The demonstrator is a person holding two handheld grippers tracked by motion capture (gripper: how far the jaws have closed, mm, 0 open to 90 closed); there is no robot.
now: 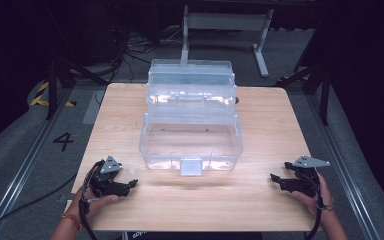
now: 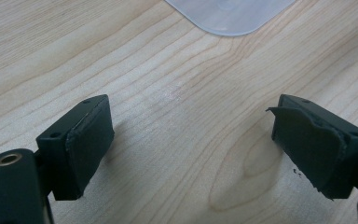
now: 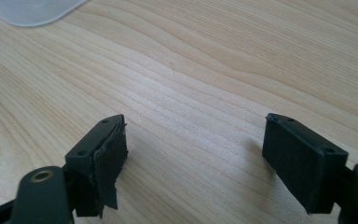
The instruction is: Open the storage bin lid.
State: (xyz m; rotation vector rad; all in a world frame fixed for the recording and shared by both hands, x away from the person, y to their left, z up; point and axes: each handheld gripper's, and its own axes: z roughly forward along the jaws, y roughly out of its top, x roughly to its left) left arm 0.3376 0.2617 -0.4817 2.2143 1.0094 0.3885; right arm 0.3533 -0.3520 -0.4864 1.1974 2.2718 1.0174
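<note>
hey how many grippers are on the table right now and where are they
2. The left gripper sits at the table's near left, the right gripper at its near right, either side of the open clear plastic box. Both have open, empty jaws.

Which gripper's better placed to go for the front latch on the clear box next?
Left, narrowly. The left gripper sits nearer the latch of the clear box than the right gripper, which rests out by the table edge. Both are open and empty, so either could go.
</note>
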